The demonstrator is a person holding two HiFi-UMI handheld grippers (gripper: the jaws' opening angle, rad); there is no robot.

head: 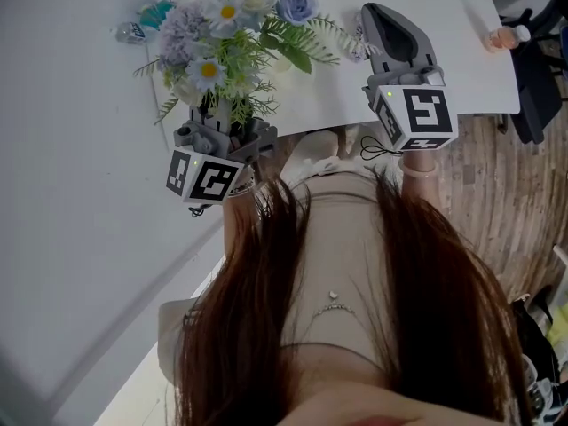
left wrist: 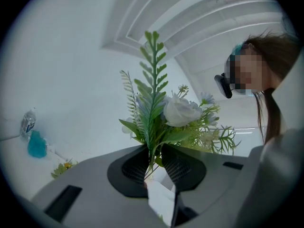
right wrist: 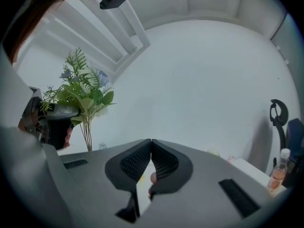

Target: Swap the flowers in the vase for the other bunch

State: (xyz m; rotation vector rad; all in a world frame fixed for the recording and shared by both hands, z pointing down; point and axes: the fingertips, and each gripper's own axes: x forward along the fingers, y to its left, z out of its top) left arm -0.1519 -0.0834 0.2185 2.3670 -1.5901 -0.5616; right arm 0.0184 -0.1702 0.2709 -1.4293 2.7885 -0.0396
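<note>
A bunch of white, blue and lavender flowers [head: 226, 34] with green fern leaves stands upright over the white table [head: 80, 131]. My left gripper [head: 222, 112] is shut on its stems. In the left gripper view the thin stems [left wrist: 151, 159] pass between the two dark pads, and a white rose [left wrist: 183, 110] rises above my left gripper [left wrist: 153, 150]. A small yellow and green bunch [left wrist: 64, 167] lies on the table at the far left. My right gripper [head: 374, 14] hovers to the right of the flowers, shut [right wrist: 151, 142] with nothing in it. From there the held bunch [right wrist: 81, 91] shows at the left.
A clear water bottle [head: 131, 32] and a teal object [head: 160, 9] stand at the table's far side behind the flowers. A bottle of orange liquid [head: 506, 35] sits near the right table edge, beside a dark office chair [head: 537, 69]. Wooden floor lies to the right.
</note>
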